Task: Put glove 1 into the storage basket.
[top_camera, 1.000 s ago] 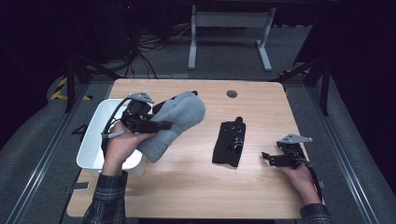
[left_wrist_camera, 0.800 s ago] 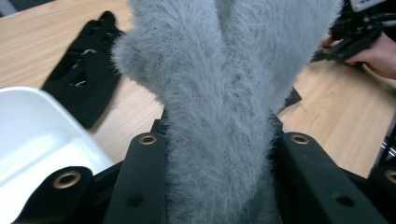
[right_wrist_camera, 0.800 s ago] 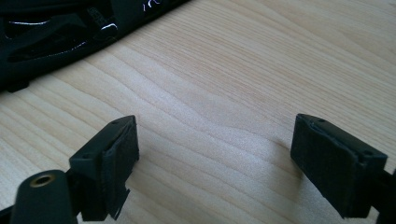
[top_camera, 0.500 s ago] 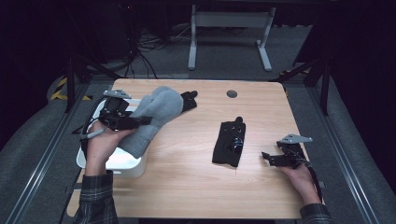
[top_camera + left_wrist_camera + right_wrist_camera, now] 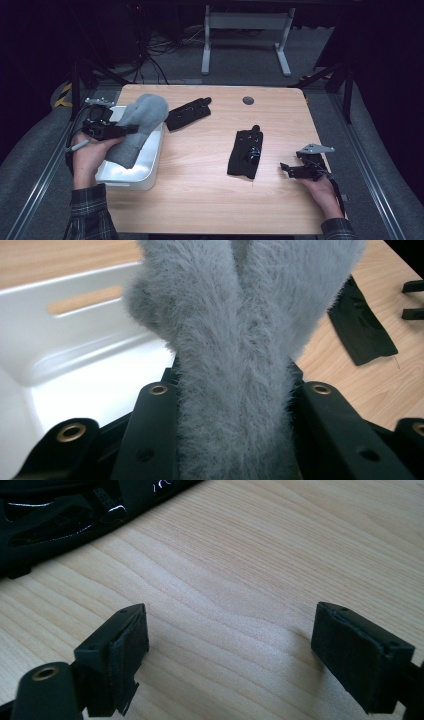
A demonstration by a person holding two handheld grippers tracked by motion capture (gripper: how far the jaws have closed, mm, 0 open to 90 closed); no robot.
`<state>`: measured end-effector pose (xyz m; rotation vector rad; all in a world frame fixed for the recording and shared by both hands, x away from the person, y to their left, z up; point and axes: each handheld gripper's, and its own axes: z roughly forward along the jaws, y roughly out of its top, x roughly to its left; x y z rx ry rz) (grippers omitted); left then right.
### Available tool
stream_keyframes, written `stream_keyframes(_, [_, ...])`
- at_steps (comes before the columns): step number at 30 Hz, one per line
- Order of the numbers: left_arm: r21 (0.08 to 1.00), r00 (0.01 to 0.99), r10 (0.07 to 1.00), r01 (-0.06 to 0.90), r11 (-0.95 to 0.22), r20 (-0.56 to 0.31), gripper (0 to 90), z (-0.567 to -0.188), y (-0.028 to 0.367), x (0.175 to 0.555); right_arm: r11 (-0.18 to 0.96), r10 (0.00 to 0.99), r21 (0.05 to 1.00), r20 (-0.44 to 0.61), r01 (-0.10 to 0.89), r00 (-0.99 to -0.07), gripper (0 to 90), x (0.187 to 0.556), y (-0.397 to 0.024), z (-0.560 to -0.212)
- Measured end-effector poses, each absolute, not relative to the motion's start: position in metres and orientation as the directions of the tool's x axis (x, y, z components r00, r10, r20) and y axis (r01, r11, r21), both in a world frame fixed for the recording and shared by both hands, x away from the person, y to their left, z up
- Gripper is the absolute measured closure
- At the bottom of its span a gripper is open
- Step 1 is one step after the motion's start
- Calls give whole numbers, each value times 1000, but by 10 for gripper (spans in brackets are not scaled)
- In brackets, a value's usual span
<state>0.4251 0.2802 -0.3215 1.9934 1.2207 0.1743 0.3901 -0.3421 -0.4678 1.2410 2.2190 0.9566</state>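
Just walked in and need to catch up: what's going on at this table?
A person is working with a handheld gripper in each hand. The left gripper is clamped on a fluffy grey glove and holds it over the white bin at the table's left edge. The right gripper rests open and empty on the wooden table. Two black gloves lie on the table: one near the middle, one beside the bin.

1. The high view looks forward and down over the whole wooden table (image 5: 210, 165) from the person's side.
2. The left gripper view sits very close, facing the white tray (image 5: 75, 355) and table edge.
3. The right gripper view skims low over tabletop.
4. All three share the table.
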Motion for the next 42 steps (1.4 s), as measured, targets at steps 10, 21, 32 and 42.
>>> stream_keyframes(10, [585, 445, 844, 784, -207, -298, 656, -360, 289, 447, 364, 859, 738, -30, 568, -512, 162, 390, -342, -468])
stream_keyframes(21, [488, 368, 875, 853, -183, -314, 635, -391, 292, 462, 364, 859, 738, -29, 568, -512, 162, 390, -342, -468])
stream_keyframes(32, [404, 328, 891, 895, -188, -312, 493, -416, 298, 471, 364, 859, 738, -29, 568, -512, 162, 390, -342, -468])
stream_keyframes(42, [477, 332, 917, 857, -195, -223, 317, -400, 298, 463, 364, 859, 738, -30, 568, -511, 163, 390, -342, -468])
